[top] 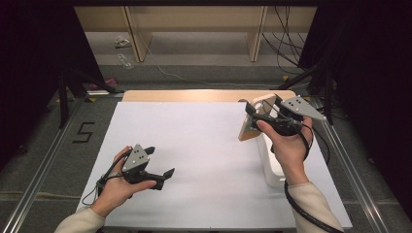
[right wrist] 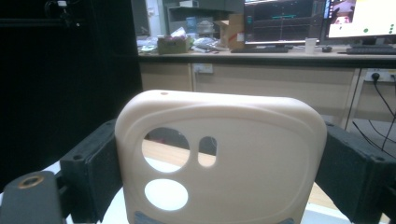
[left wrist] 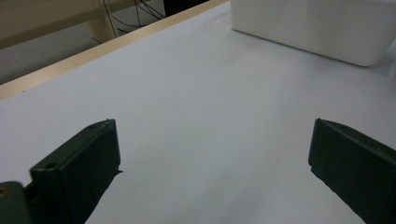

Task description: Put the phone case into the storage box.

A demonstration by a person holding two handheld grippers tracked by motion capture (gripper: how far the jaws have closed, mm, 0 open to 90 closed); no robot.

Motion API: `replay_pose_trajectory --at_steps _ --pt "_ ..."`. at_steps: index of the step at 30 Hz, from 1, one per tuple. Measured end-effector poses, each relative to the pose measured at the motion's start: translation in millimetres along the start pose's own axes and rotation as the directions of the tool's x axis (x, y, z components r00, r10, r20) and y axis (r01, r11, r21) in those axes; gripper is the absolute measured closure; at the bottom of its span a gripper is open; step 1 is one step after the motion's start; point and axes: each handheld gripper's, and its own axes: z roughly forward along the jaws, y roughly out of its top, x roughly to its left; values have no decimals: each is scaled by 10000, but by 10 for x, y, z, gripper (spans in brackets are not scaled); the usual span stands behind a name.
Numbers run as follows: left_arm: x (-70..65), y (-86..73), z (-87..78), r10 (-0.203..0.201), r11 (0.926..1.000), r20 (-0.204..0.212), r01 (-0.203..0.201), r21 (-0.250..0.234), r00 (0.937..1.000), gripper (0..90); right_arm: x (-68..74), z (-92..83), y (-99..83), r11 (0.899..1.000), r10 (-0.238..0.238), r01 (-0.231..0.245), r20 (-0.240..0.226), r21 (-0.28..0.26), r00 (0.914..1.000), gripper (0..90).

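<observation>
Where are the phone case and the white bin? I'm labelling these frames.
phone case [right wrist: 243, 154]: right gripper view, on its flat back, right of the camera holes.
white bin [left wrist: 308, 25]: left gripper view, on its side wall.

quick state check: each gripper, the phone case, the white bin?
left gripper: open, nothing between its jaws, held low over the table
right gripper: shut on the phone case, raised above the table
phone case: beige, clamped across its sides, camera cutouts visible
white bin: resting on the table, contents not visible
</observation>
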Motion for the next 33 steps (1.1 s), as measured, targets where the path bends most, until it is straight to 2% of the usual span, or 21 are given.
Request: replay_pose_trajectory --at_steps 33 --pt "9 -5 -1 -20 10000 12 20 -12 10000 34 -159 -57 26 9999 107 -110 653 41 9978 119"
